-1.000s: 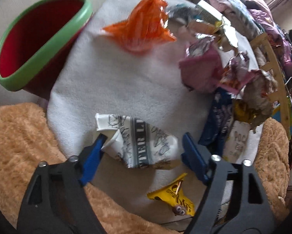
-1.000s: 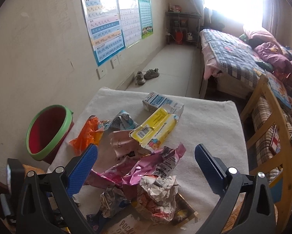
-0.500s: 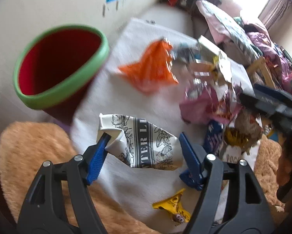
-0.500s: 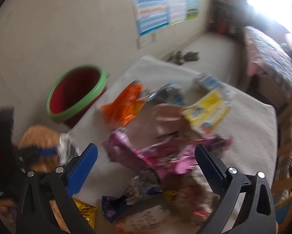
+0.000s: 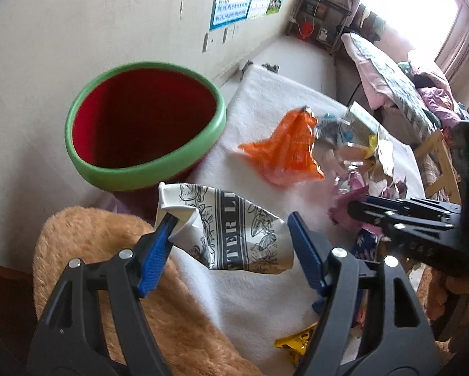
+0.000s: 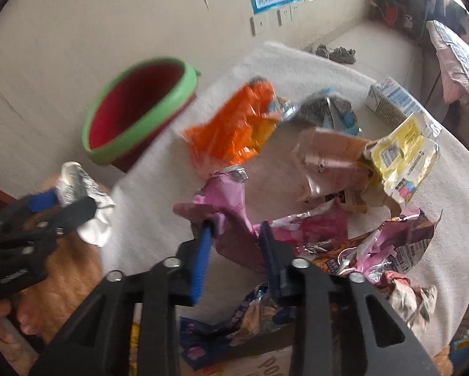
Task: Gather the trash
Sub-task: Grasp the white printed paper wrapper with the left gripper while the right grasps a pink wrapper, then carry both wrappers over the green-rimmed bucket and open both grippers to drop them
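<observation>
The left gripper (image 5: 229, 233), still pinching the black-and-white wrapper (image 5: 231, 225), has lifted it off the desk (image 5: 250, 294) toward the bin (image 5: 146, 169) at eleven o'clock. The right gripper (image 6: 234, 235) has closed on the pink wrapper (image 6: 225, 197) (two pieces secured).

Left gripper (image 5: 231, 235) jaws hold white printed wrapper (image 5: 231, 225) near red bin (image 5: 146, 172).

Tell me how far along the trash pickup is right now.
Nothing shows inside the red bin yet. In hand: the left gripper holds the black-and-white wrapper, lifted near the bin; the right gripper is shut on the pink wrapper. Left: the orange wrapper, yellow packet, milk carton and more.
</observation>
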A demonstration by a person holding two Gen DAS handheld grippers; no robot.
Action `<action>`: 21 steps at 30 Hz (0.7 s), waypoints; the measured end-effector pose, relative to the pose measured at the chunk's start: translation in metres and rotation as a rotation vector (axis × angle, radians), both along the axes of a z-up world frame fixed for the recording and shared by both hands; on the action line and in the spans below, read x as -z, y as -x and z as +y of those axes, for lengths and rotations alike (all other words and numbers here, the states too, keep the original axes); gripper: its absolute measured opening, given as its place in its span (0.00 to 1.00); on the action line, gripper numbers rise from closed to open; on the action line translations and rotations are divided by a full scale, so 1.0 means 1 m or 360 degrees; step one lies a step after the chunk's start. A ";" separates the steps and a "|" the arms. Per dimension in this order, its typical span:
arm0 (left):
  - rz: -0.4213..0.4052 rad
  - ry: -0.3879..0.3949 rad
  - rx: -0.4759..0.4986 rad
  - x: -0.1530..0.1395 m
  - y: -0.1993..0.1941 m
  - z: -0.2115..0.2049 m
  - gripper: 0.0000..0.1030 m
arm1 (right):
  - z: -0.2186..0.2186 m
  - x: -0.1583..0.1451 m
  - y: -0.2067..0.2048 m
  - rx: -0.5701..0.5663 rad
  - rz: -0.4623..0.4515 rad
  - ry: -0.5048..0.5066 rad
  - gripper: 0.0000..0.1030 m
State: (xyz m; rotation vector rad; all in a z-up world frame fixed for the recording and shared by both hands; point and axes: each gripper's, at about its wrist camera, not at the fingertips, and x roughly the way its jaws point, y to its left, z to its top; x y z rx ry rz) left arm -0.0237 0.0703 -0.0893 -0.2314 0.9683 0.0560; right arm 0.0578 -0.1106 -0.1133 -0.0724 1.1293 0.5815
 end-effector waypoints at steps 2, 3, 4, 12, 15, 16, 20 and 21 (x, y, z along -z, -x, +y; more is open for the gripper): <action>-0.0039 -0.0009 -0.0019 -0.005 -0.003 0.006 0.68 | -0.001 -0.017 0.000 0.0008 -0.0037 -0.0067 0.22; -0.0059 -0.0011 -0.0034 -0.008 -0.004 0.011 0.68 | -0.002 -0.028 0.000 0.0014 -0.0049 -0.0125 0.22; -0.0071 -0.0011 -0.0049 -0.011 -0.006 0.015 0.68 | -0.002 -0.036 -0.001 0.0019 -0.0056 -0.0179 0.22; -0.0128 0.0015 -0.0311 -0.021 -0.034 0.079 0.68 | 0.036 -0.075 -0.035 0.0003 -0.0030 -0.0457 0.22; -0.0099 -0.0001 -0.0393 -0.017 -0.047 0.100 0.68 | 0.074 -0.083 -0.048 -0.0073 -0.0085 -0.0439 0.22; -0.0066 -0.0008 -0.0420 -0.013 -0.054 0.107 0.68 | 0.085 -0.084 -0.050 -0.0101 -0.0102 -0.0411 0.22; 0.0000 -0.0013 -0.0475 -0.001 -0.068 0.125 0.68 | 0.137 -0.076 -0.060 -0.0238 -0.0171 -0.0283 0.22; 0.0015 -0.0016 -0.0483 0.002 -0.070 0.129 0.68 | 0.146 -0.072 -0.063 -0.0258 -0.0177 -0.0272 0.23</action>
